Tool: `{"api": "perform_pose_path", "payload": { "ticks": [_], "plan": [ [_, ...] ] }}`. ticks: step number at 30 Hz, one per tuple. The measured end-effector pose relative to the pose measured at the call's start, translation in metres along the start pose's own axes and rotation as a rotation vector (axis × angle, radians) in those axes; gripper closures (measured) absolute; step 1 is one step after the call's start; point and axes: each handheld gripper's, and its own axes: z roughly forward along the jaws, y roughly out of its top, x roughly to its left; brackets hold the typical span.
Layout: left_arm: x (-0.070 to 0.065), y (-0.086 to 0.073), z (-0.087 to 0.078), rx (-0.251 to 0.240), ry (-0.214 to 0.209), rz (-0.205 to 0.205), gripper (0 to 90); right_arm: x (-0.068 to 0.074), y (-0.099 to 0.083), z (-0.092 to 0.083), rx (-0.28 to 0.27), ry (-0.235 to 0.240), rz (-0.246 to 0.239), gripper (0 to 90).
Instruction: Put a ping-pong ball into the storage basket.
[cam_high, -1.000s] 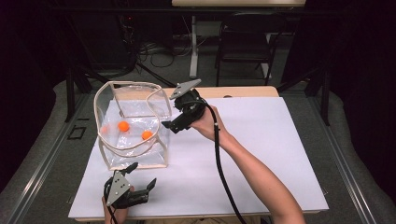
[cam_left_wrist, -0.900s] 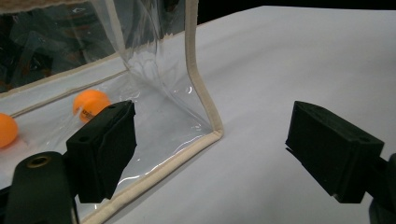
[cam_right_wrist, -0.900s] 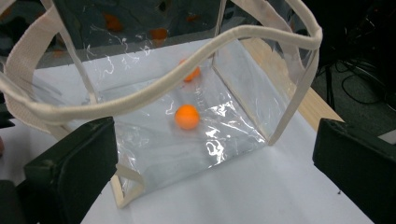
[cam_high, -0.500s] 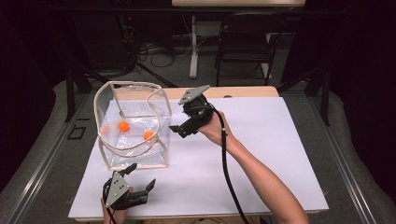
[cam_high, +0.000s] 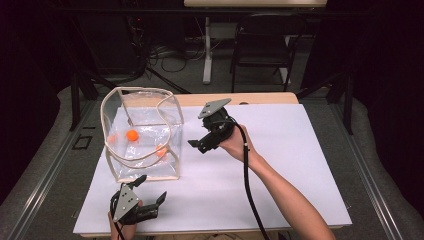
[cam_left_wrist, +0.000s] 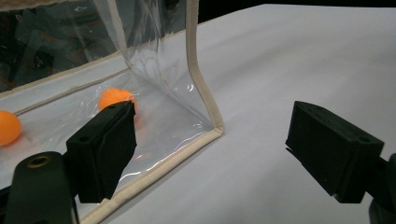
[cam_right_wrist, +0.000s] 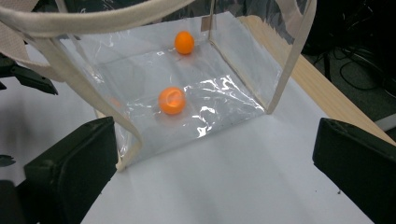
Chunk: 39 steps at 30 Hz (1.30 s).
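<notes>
On the white table cover, a clear bag holding two orange balls stands left of the right gripper, jaws apart and empty, while the left gripper, likewise agape, rests before the bag's near corner.

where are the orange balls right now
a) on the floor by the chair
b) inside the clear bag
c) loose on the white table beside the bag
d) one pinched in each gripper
b: both orange balls lie on the bottom of the clear bag, while the right gripper and the left gripper are open and empty.
</notes>
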Motion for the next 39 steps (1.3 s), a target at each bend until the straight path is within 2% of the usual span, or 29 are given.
{"api": "perform_pose_path", "payload": {
  "ticks": [18,39],
  "plan": [
    [0.001,0.000,-0.001,-0.004,0.003,-0.003,15.6,0.006,-0.020,-0.001,0.022,0.003,0.003,0.0],
    [-0.001,0.000,0.000,0.000,0.000,0.001,15.6,0.014,-0.047,-0.011,0.041,0.004,0.002,0.0]
  ]
}}
